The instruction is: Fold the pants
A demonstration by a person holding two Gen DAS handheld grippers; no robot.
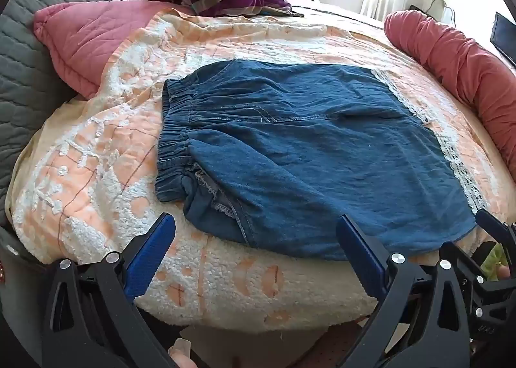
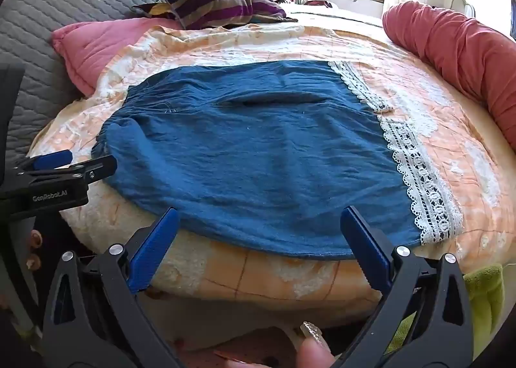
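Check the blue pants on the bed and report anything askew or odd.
The blue pants lie mostly flat on the peach quilt. One oddity: at the near waistband corner the fabric is bunched and turned back, exposing the inner seam stitching. Nothing looks damaged.

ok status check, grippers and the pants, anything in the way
Left gripper open, right gripper open, both empty. Blue pants flat on the bedspread, unfolded, lace hems to the right. Nothing on them.

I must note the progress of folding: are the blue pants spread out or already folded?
Spread out: the blue pants lie flat on the quilt, elastic waistband and lace hem at opposite ends.
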